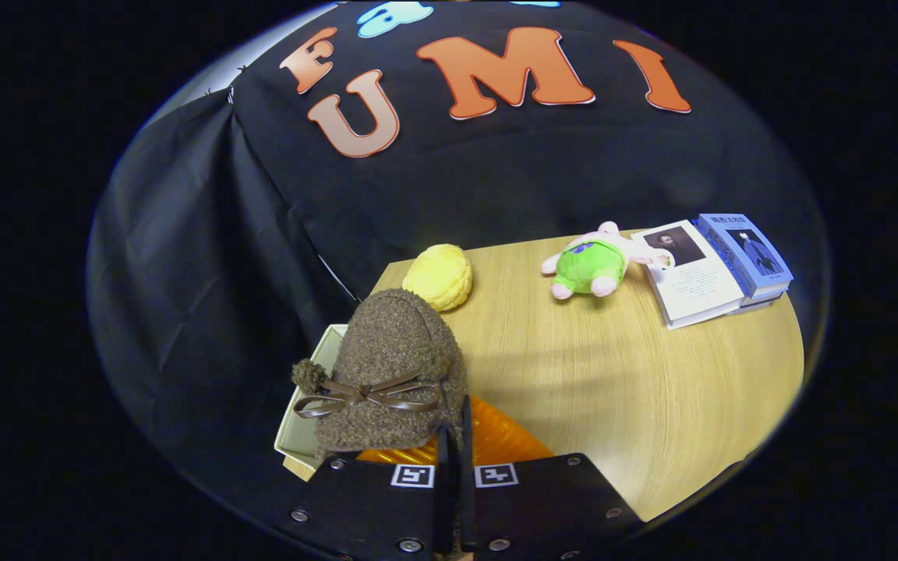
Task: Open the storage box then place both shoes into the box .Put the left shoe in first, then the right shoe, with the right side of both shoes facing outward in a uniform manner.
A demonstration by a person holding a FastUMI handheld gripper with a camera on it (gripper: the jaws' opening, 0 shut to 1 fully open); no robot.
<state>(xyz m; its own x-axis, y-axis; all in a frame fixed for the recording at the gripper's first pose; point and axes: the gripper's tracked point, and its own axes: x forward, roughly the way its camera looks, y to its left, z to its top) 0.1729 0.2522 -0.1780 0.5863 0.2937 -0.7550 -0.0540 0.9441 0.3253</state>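
Wooden table: gripper fingers pinched together on brown fuzzy shoe, held above open storage box at near-left edge. Books, plush toy at far edge.

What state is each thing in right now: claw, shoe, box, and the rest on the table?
claw: shut on the brown shoe, fingers nearly together.
brown shoe: held up, bow facing the camera, over the box.
storage box: open, cream inside showing, at the table's edge.
orange lid: lying beside the box, under the shoe.
yellow plush: resting on the table.
green and pink plush: lying on its side.
books: closed, side by side.
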